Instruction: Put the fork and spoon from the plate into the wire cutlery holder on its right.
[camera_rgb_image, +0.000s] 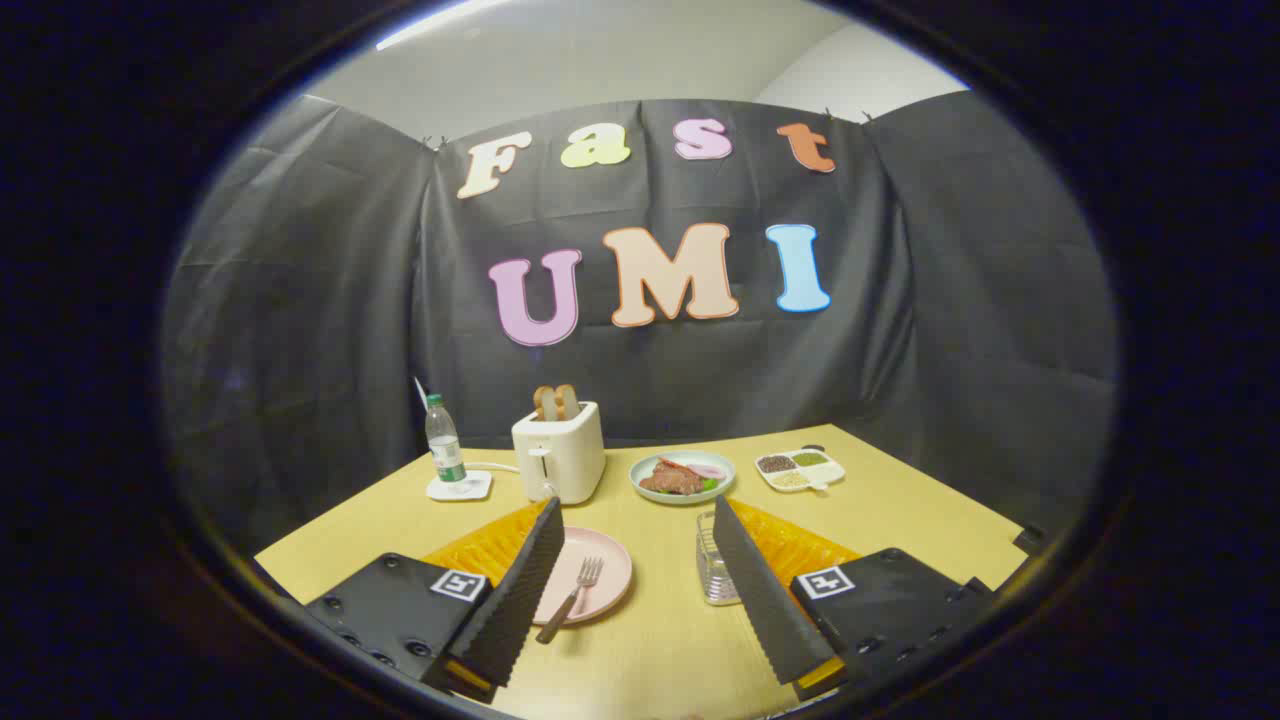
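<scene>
A pink plate (603, 567) lies on the wooden table just ahead of my left finger, which covers its left part. A fork (573, 597) rests on the plate, tines pointing away, its handle hanging over the near rim. I cannot make out a spoon. The wire cutlery holder (712, 562) stands to the plate's right, partly behind my right finger. My gripper (637, 520) is open and raised above the table, with the plate and holder in the wide gap between the fingers. Nothing is held.
Beyond the plate stand a white toaster (559, 452) with two bread slices, a water bottle (442, 443) on a white coaster, a plate of food (682, 476) and a divided tray of grains (799, 469). An orange mat (795, 552) lies under the holder.
</scene>
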